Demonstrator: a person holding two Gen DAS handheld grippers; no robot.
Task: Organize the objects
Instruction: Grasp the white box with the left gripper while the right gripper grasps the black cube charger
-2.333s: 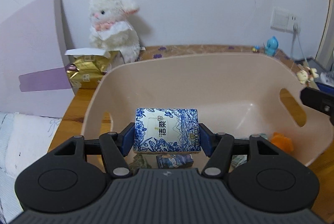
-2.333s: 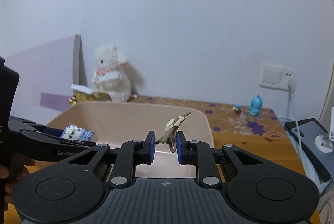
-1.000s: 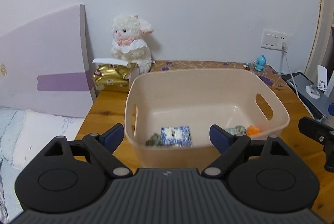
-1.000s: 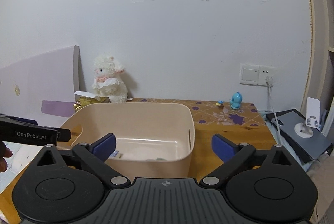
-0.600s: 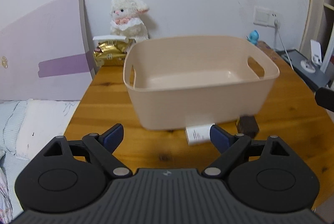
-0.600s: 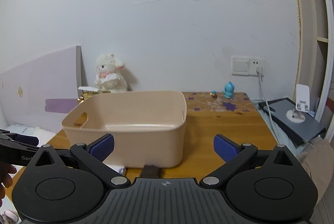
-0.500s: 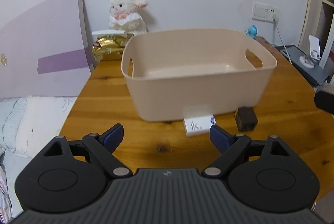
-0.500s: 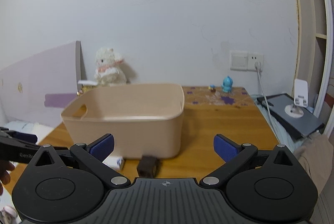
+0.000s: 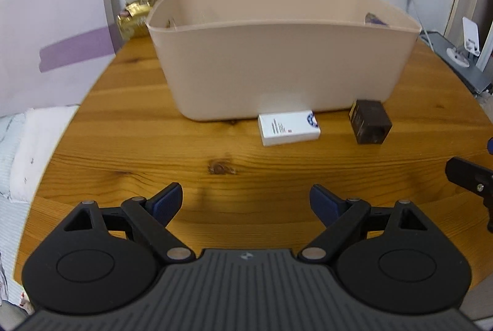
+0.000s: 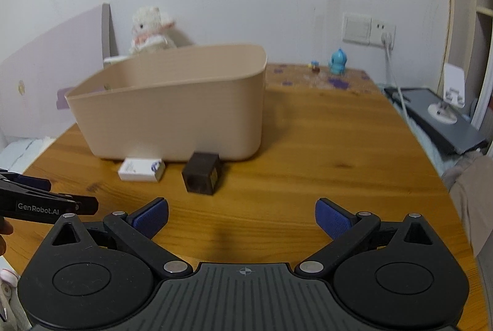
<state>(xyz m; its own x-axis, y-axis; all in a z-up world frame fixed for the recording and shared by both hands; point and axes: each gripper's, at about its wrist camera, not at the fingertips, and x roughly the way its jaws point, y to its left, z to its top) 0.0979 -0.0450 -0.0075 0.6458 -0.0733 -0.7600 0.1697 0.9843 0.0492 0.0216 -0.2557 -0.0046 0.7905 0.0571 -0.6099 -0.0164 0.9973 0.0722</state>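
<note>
Both grippers hang low over the near part of the wooden table (image 9: 129, 127), each with its jaws spread wide and nothing between them – the left gripper (image 9: 245, 204) faces the long side of the beige bin (image 9: 283, 66), the right gripper (image 10: 242, 221) sees the same bin from its corner. Two things lie on the table in front of the bin: a flat white box (image 9: 289, 127) right at the foot of the bin wall, possibly touching it, and a small dark brown box (image 9: 369, 121) just to its right, a little clear of the wall. What lies inside the bin is hidden by its wall from both views. Behind the bin sit a white plush lamb (image 10: 151, 30) and a gold packet (image 9: 134, 15) – a small blue figure (image 10: 338, 61) stands by the wall under the socket (image 10: 368, 29)
</note>
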